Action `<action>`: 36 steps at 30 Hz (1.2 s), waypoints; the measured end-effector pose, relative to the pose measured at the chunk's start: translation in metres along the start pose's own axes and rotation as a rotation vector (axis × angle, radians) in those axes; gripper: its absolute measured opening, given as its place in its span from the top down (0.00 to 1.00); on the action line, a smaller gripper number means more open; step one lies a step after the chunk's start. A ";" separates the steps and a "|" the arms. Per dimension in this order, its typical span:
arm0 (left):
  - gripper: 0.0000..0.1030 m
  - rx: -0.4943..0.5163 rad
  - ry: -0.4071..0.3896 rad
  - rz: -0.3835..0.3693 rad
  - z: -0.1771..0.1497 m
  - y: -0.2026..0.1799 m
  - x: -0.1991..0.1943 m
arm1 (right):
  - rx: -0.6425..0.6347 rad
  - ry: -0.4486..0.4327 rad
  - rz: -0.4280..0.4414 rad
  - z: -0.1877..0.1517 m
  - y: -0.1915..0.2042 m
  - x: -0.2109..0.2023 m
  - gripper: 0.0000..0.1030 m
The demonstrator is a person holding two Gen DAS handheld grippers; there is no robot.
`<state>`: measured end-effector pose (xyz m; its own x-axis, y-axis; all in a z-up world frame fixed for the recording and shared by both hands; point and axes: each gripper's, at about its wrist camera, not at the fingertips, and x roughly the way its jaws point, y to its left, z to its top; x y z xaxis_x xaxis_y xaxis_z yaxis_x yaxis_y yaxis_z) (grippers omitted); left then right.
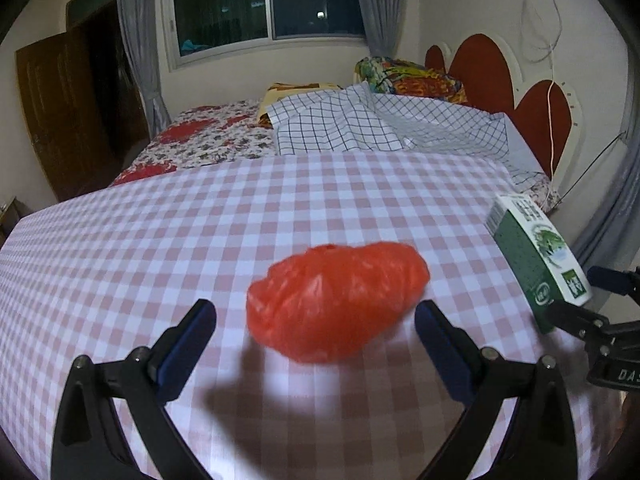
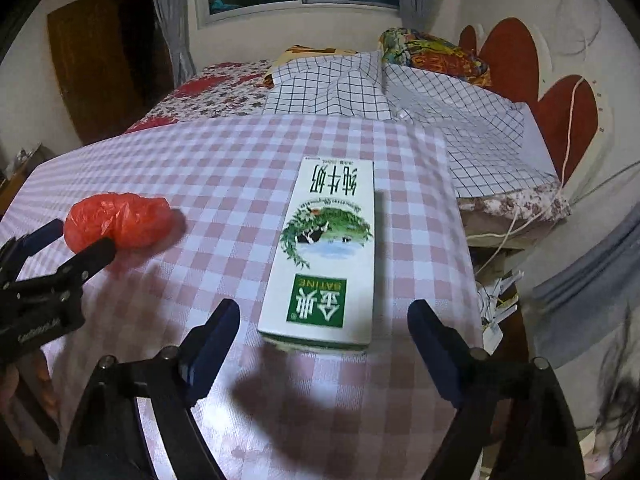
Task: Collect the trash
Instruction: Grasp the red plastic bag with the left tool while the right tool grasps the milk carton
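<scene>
While tools gape | red bag (image 1: 336,304) ahead of left tool (image 1: 316,336) | carton (image 2: 324,252) ahead of right tool (image 2: 324,340)

Home bedroom, night. Bed (image 1: 208,136) with red floral spread runs back toward the window (image 1: 264,4); panes dark, grey curtains (image 1: 136,40) drawn to each side. Checked sheet (image 1: 360,124) lies rumpled on the bed, a bright patterned pillow (image 1: 412,76) at the head. Headboard (image 1: 480,68) with red heart-shaped panels stands against the cream wall. White cable (image 1: 552,92) hangs down the wall by the headboard. Dark wooden door (image 1: 56,112) at left. Tabletop (image 1: 160,240) under a pink-and-white gingham cloth stands close beside the bed. Dim indoor light.
</scene>
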<state>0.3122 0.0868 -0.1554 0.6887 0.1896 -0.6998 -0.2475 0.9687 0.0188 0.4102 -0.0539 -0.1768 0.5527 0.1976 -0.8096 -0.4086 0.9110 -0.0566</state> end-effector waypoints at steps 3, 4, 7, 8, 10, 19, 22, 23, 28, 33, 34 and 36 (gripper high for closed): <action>0.03 0.008 0.003 0.000 0.006 -0.002 0.005 | -0.009 0.017 -0.007 0.007 -0.001 0.010 0.20; 0.03 0.007 0.002 -0.004 0.009 -0.002 0.006 | -0.006 0.021 -0.005 0.009 -0.003 0.014 0.24; 0.03 0.007 0.011 -0.022 0.015 -0.006 0.011 | 0.014 0.030 0.017 0.012 -0.006 0.020 0.31; 0.06 0.012 0.019 -0.026 0.015 -0.008 0.014 | 0.016 0.035 0.023 0.012 -0.007 0.023 0.31; 0.11 0.022 0.049 -0.025 0.017 -0.010 0.023 | 0.015 0.045 0.020 0.011 -0.007 0.027 0.34; 0.48 0.047 0.043 -0.024 0.011 -0.018 0.017 | 0.003 0.015 0.037 -0.004 -0.014 0.021 0.46; 0.52 0.064 -0.016 -0.032 0.004 -0.023 -0.005 | -0.005 -0.029 0.041 -0.012 -0.016 0.004 0.46; 0.52 0.072 -0.037 -0.038 0.001 -0.026 -0.014 | -0.005 -0.046 0.041 -0.014 -0.016 -0.003 0.46; 0.52 0.110 -0.101 -0.073 -0.018 -0.039 -0.054 | -0.022 -0.096 0.055 -0.038 -0.016 -0.037 0.46; 0.52 0.117 -0.147 -0.116 -0.042 -0.049 -0.096 | -0.022 -0.134 0.049 -0.071 -0.021 -0.074 0.46; 0.52 0.117 -0.151 -0.122 -0.046 -0.051 -0.102 | -0.013 -0.140 0.053 -0.078 -0.024 -0.081 0.46; 0.52 0.123 -0.156 -0.144 -0.059 -0.056 -0.117 | 0.004 -0.152 0.059 -0.094 -0.030 -0.098 0.46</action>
<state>0.2057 0.0005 -0.1166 0.8101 0.0610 -0.5830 -0.0604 0.9980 0.0205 0.3004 -0.1342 -0.1509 0.6314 0.3028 -0.7139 -0.4408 0.8976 -0.0091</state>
